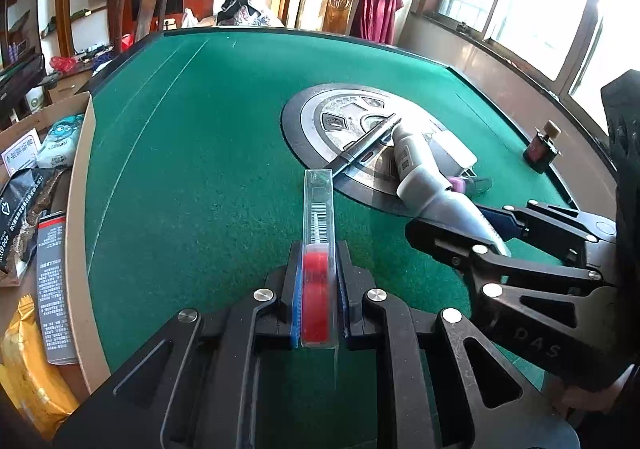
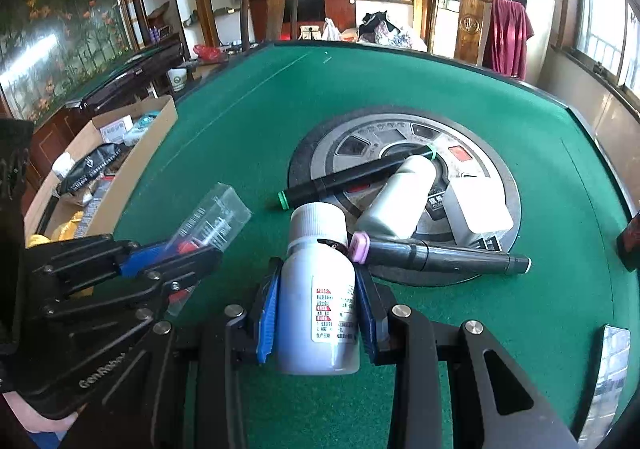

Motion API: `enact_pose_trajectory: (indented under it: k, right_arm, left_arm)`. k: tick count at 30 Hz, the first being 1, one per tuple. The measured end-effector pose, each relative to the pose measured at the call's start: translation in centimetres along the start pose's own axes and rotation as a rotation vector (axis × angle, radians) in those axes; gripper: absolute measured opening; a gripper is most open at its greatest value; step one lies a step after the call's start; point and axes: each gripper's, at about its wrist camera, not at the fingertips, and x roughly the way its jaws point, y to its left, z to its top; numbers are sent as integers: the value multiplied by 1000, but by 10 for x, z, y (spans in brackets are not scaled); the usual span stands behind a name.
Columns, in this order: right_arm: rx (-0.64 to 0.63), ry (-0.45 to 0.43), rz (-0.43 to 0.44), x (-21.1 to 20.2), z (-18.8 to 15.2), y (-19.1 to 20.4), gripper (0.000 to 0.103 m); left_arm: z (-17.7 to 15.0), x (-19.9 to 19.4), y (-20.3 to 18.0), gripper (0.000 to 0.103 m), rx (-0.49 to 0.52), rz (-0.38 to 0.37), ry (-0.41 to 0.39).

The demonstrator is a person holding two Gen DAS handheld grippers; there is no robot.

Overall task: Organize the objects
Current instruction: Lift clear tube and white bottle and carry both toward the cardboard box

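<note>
- Gripping a clear plastic case (image 1: 319,233) with a red insert, the left gripper (image 1: 319,289) was clenched tight on the case's near end, blue pads pressed on both of its long sides.
- The case's long axis ran straight out along the fingers, its free end pointing toward the far middle of the green table (image 1: 200,129) and lifted clear of the felt.
- The right gripper (image 2: 316,305) grasped a white pill bottle (image 2: 318,289) by its body, cap (image 2: 318,219) pointing away from the hand, long axis likewise in line with the fingers.
- Both held things sat near the table's near edge, the case to the left, the bottle to the right, close together but apart.
- The relation that mattered: the cardboard box (image 1: 78,185) of packets stood off the table's left edge, left of the case and nearer the left hand than the right.
- Judging from that, the left hand was better placed to carry its case leftward to the box; the right would have had to cross behind it.
- Left loose on the round metal disc (image 2: 360,145) in the far middle were a green-ended black marker (image 2: 356,175), a second white bottle (image 2: 396,197), a white block (image 2: 480,209) and a pink-ended marker (image 2: 436,255), piled touching one another just beyond the held bottle's cap.
- A small dark bottle (image 1: 542,147) stood upright alone at the far right edge.
</note>
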Motion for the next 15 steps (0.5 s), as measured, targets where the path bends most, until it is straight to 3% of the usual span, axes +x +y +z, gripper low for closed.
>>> enact_pose_trajectory:
  k: [8, 12, 15]
  right_arm:
    - [51, -32, 100, -10, 4, 1, 34]
    - [127, -15, 232, -12, 4, -3, 34]
    - [109, -28, 187, -14, 3, 1, 34]
  left_arm:
    - [-2, -13, 7, 13, -29, 16, -49]
    - [-4, -17, 8, 13, -35, 20, -56]
    - [-6, -22, 7, 13, -36, 26, -68]
